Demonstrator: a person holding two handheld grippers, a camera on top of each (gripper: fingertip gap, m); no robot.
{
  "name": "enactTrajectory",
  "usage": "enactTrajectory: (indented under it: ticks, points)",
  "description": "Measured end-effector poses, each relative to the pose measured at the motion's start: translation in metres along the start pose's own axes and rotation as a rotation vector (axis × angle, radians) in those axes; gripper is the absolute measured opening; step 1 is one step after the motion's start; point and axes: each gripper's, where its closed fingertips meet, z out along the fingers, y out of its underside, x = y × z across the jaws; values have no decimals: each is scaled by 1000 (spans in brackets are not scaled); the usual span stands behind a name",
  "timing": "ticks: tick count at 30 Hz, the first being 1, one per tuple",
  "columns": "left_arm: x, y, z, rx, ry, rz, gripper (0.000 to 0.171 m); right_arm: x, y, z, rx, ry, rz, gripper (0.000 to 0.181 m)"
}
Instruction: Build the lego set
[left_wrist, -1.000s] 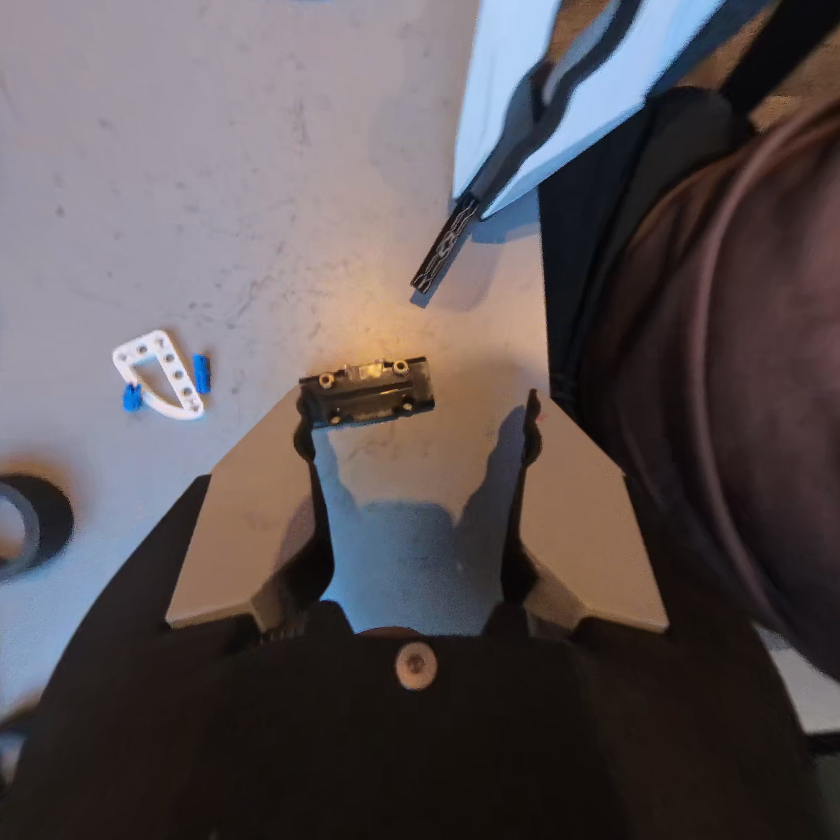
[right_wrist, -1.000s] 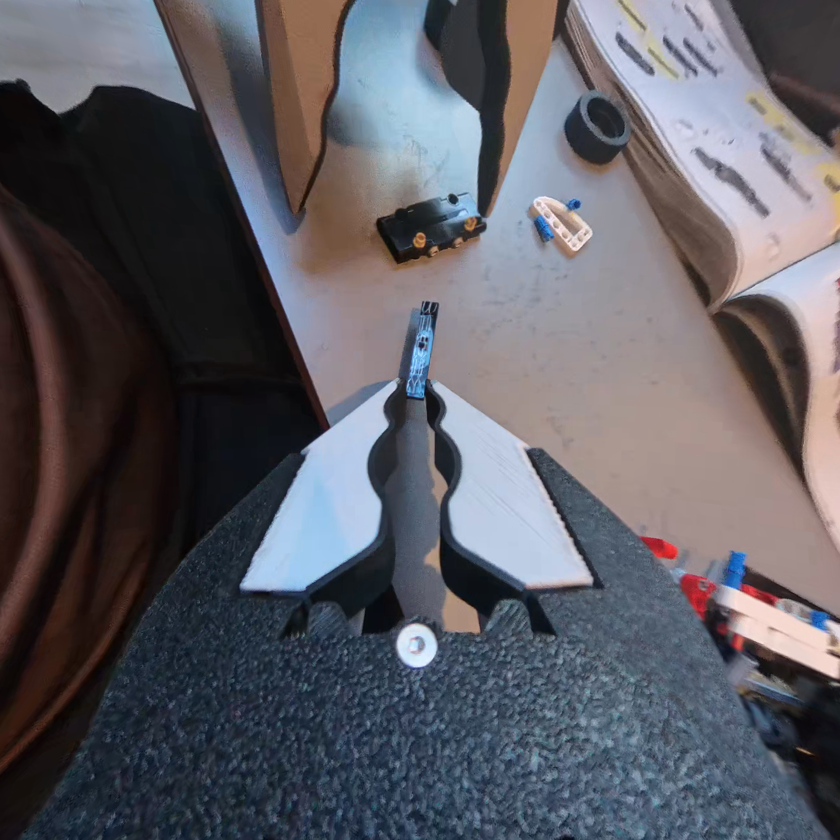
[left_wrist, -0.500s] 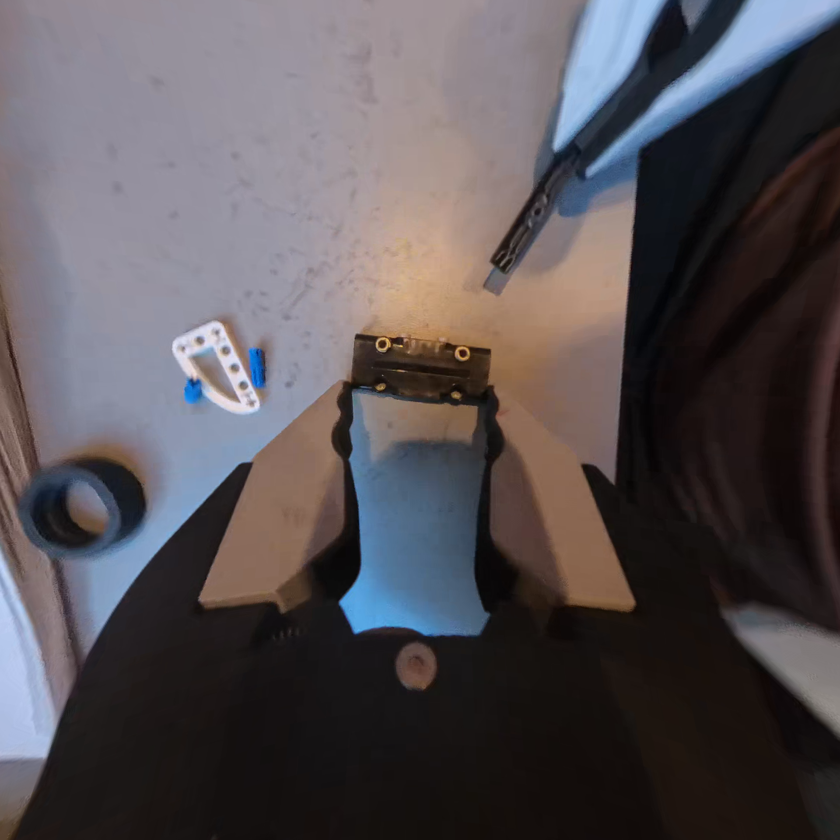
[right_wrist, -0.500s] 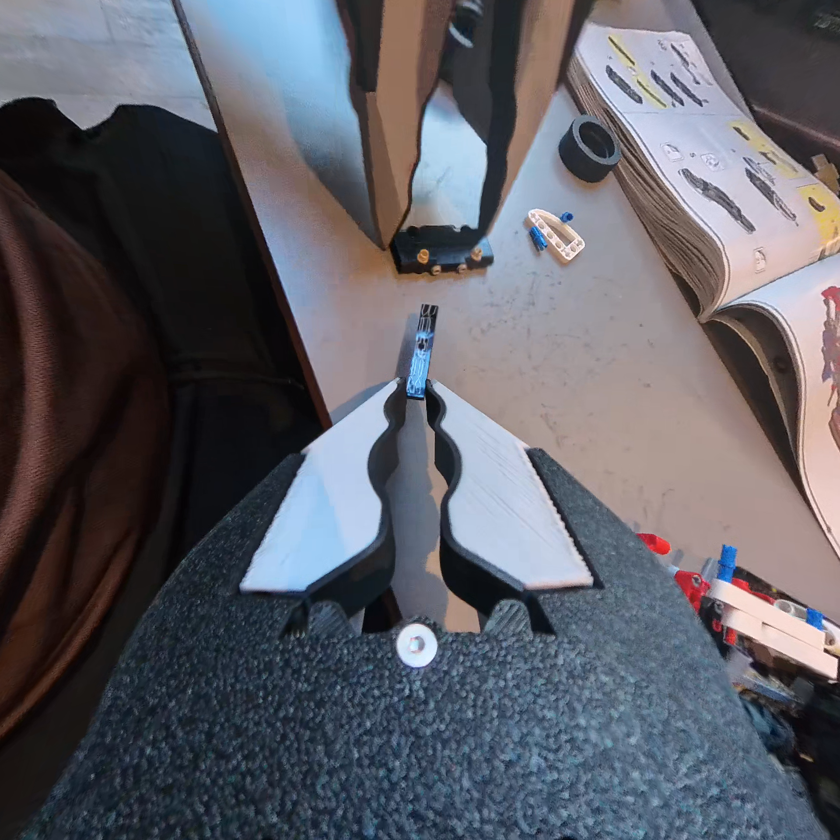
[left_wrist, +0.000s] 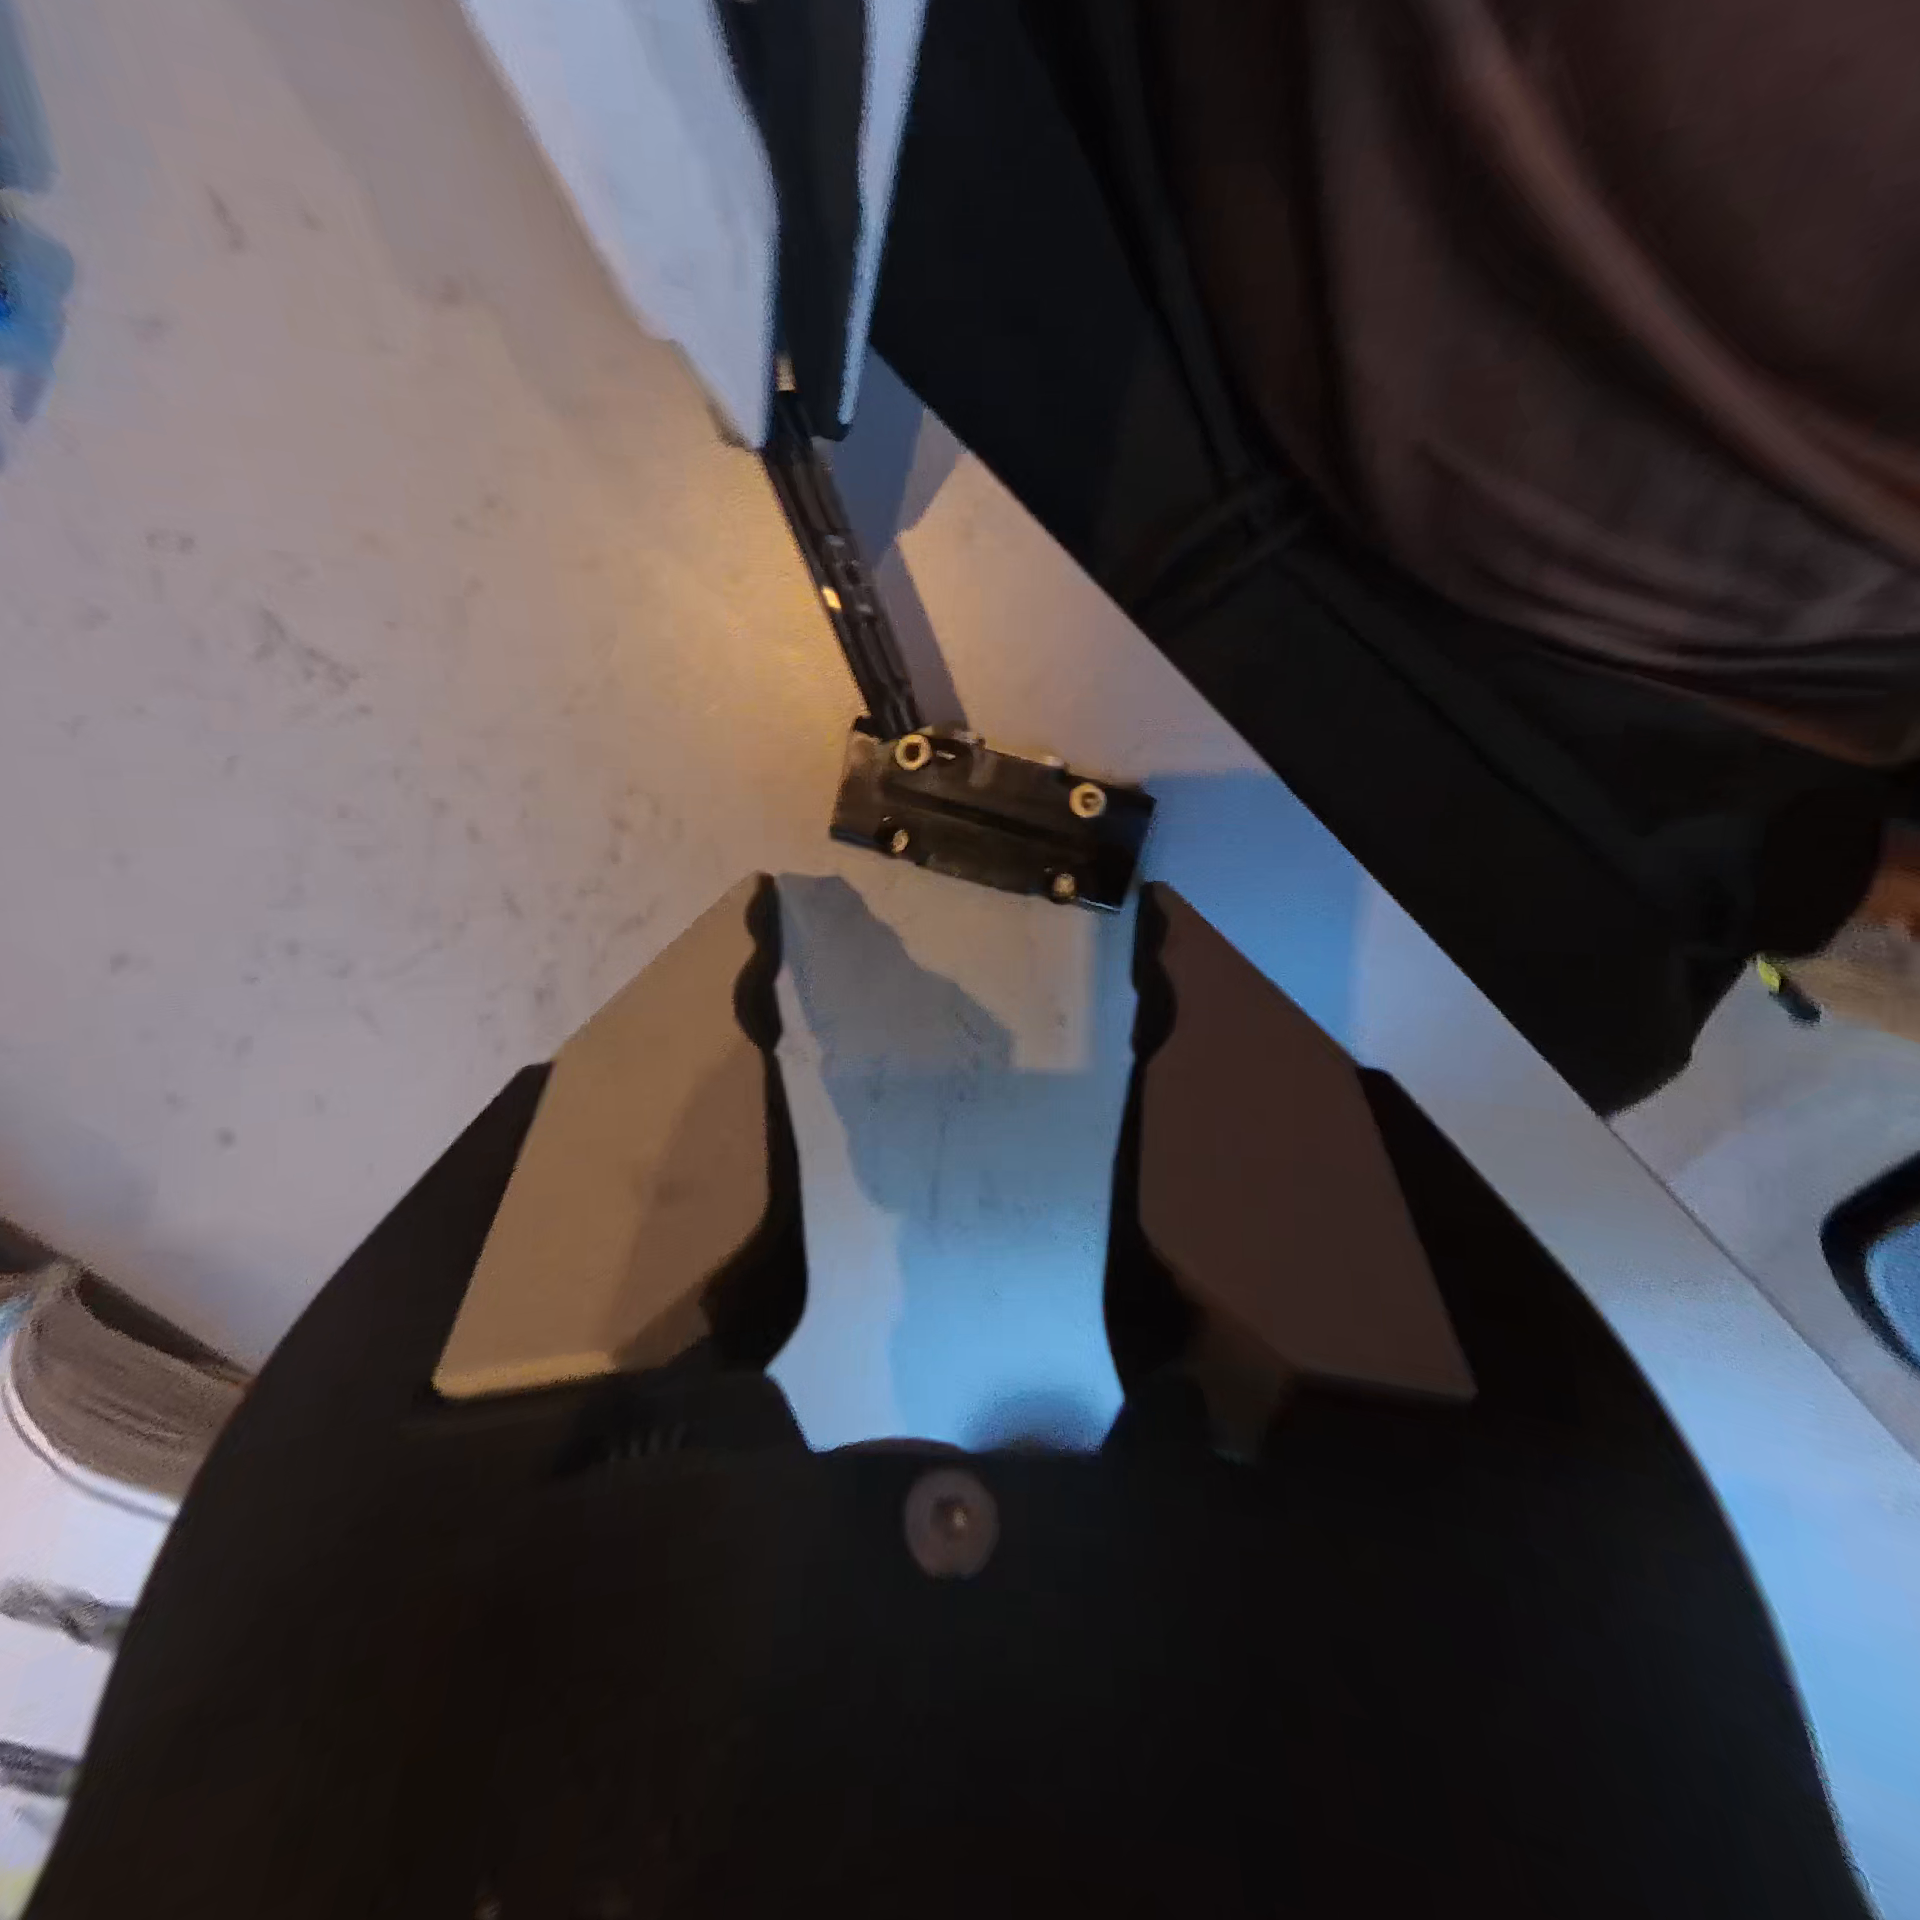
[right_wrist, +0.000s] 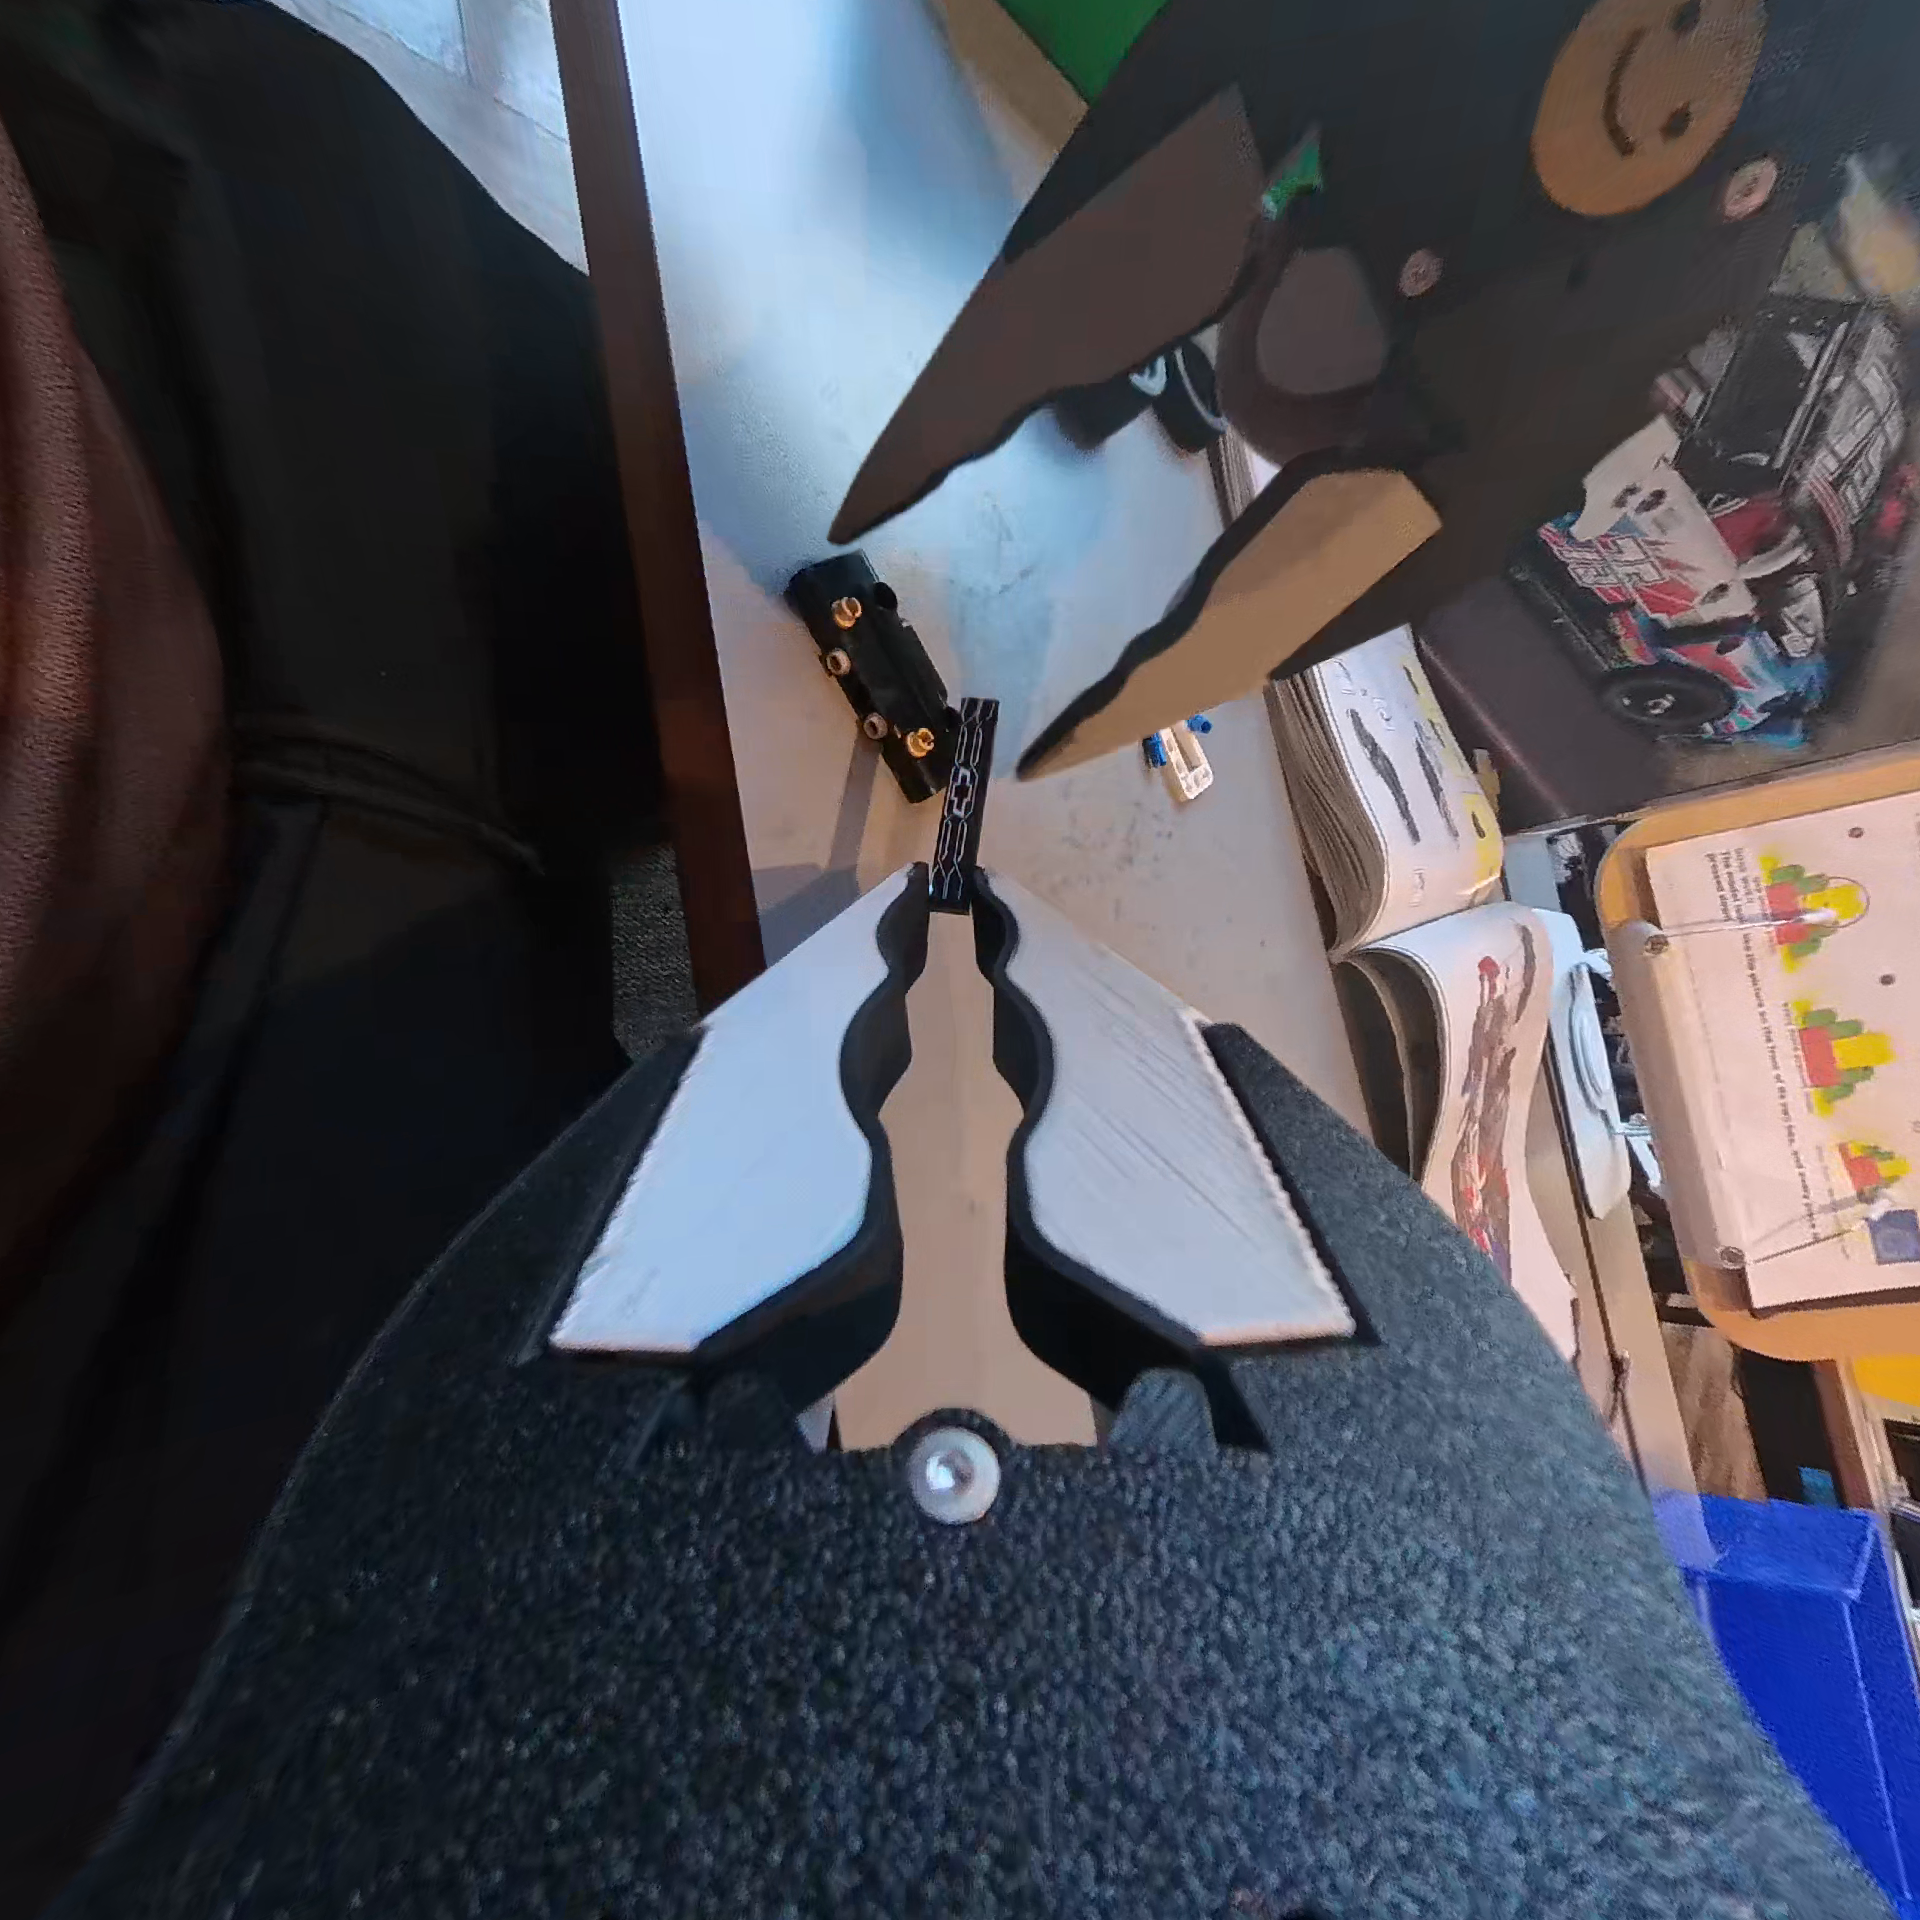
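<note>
Two tongs meet near the surface's (left_wrist: 312, 623) edge: the right tongs (right_wrist: 951, 894) are clamped on a thin black patterned strip (right_wrist: 961, 805), and the left tongs (left_wrist: 951, 904) stand apart, empty. The strip's far end reaches a black lego block with gold pins (left_wrist: 987, 821), which lies on the surface just beyond the left tongs. Farther off lie a white lego piece (right_wrist: 1184, 758) and an open instruction booklet (right_wrist: 1392, 810).

Table: we see a pale grey mottled tabletop (left_wrist: 312, 644) with a dark brown edge (right_wrist: 665, 540)
Light: a warm yellow glow on the tabletop, cool blue shadow elsewhere
Floor: pale grey (left_wrist: 1787, 1132) past the table's edge
Side: we see a light wooden board (right_wrist: 1652, 1049) and a blue bin (right_wrist: 1797, 1662)
</note>
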Motion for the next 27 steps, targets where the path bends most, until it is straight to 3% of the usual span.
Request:
enactTrajectory:
  ticks: [2, 5, 9, 12, 15, 17, 22, 24, 27]
  points:
    - [-4, 6, -4, 43, -47, -103, 72, 4, 0, 0, 1, 31, -15, 8]
    - [-3, 9, -16, 138, -81, -374, 55, 12, -3, -3, 11, 76, -35, 8]
    - [8, -34, -31, 464, -75, -645, 21, 15, -15, -7, 55, 111, -70, 8]
    - [4, -48, -30, 569, -127, -764, 21, 11, -23, -5, 77, 106, -90, 8]
    - [6, -61, -32, 693, -103, -801, 4, 8, -24, -3, 67, 101, -109, 8]
    - [6, -65, -33, 747, -111, -790, 5, 7, -24, -4, 64, 103, -110, 8]
    - [5, -60, -26, 754, -194, -818, 0, 3, -22, -4, 73, 72, -38, 8]
    - [2, -57, -27, 778, -234, -858, 0, 8, -22, -5, 94, 65, 59, 9]
    - [-7, -52, -44, 872, -399, -861, 0, 30, -17, -11, 136, 62, 367, 12]
